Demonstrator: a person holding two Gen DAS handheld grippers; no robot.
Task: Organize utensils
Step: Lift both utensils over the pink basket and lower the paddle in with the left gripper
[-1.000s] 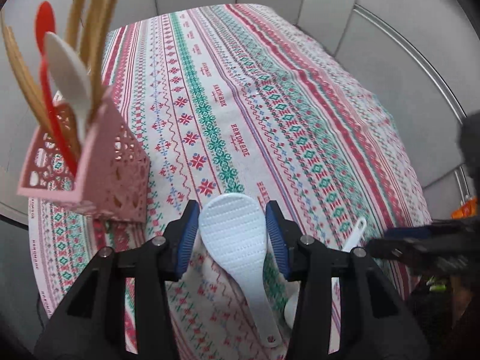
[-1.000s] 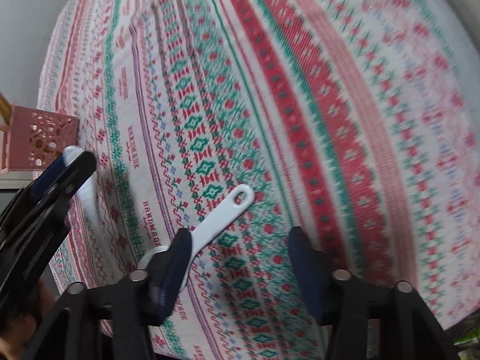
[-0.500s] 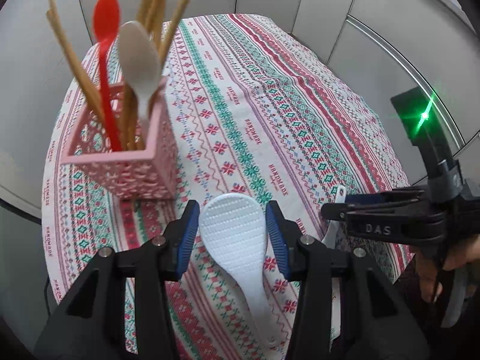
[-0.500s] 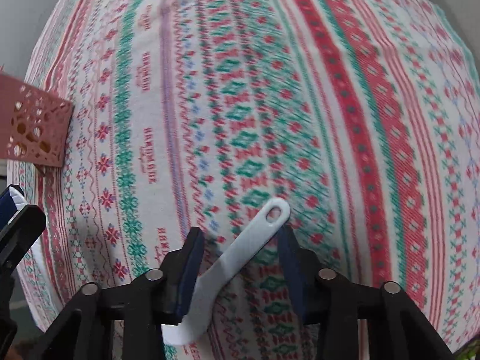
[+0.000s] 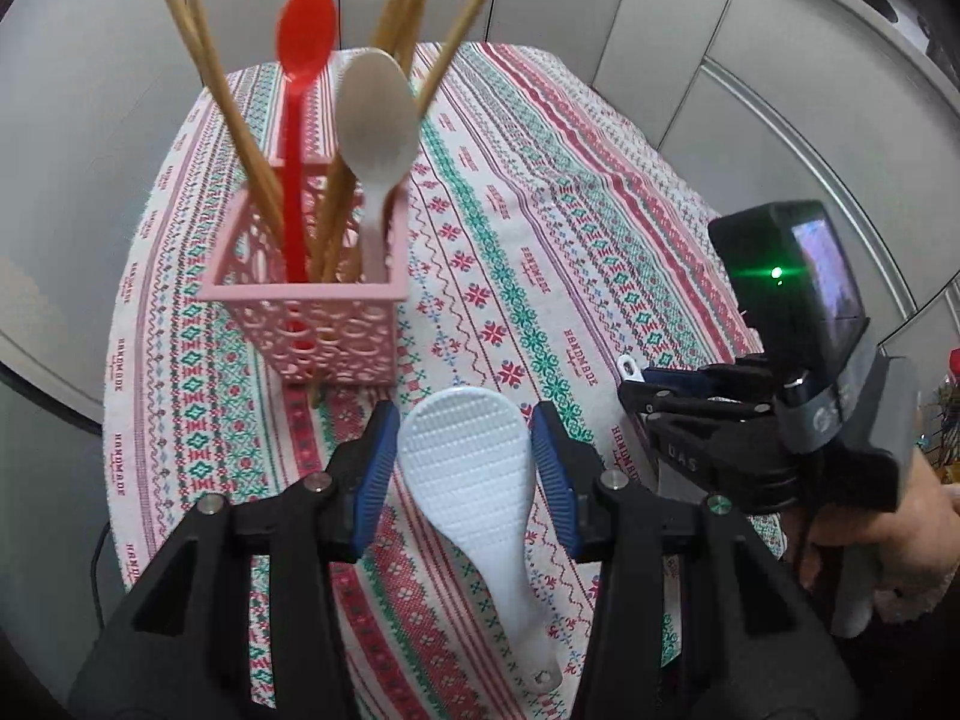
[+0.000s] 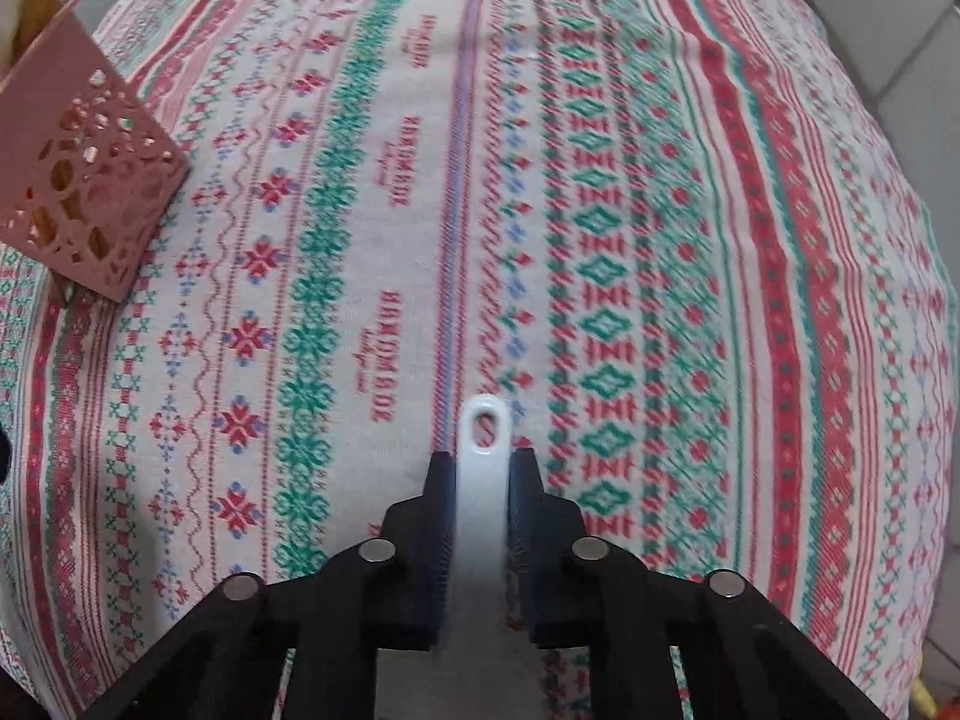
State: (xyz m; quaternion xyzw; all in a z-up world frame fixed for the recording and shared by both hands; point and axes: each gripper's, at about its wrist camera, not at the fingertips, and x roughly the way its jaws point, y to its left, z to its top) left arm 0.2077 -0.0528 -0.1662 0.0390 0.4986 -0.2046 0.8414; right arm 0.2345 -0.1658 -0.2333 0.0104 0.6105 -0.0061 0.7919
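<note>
I'm gripping a white dimpled plastic rice paddle in my left gripper, blade pointing toward the pink perforated square utensil basket, just in front of it above the worktop with its striped patterned cloth. My right gripper is clamping a white plastic spoon handle with a hanging hole, off to the basket's right.

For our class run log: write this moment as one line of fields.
left gripper: shut on rice paddle | right gripper: shut on spoon handle | pink basket: holds utensils | step: both lifted, not yet binned
</note>
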